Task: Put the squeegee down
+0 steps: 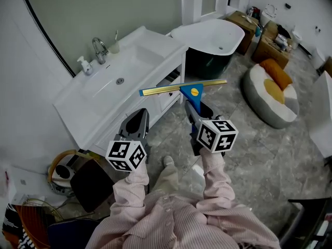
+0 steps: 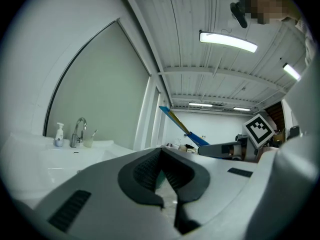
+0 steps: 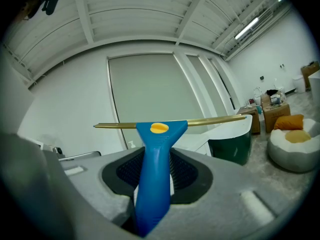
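Observation:
The squeegee [image 1: 192,93] has a blue handle with a yellow button and a long brass-coloured blade bar. My right gripper [image 1: 200,111] is shut on its handle and holds it out level, with the bar crosswise in front of the vanity. In the right gripper view the handle [image 3: 155,159] stands upright between the dark pads [image 3: 187,173], and the bar runs across above them. My left gripper [image 1: 136,124] hangs beside it on the left, shut with nothing in it. The left gripper view shows its pads [image 2: 145,170] close together and the squeegee [image 2: 181,125] off to the right.
A white vanity with a sink [image 1: 83,105], faucet [image 1: 98,49] and soap bottle [image 1: 84,65] stands ahead on the left. A white bathtub [image 1: 210,35] is beyond it. A grey bean bag with orange cushions [image 1: 270,95] lies right; cardboard boxes [image 1: 267,45] behind. A basket and clutter [image 1: 65,170] sit lower left.

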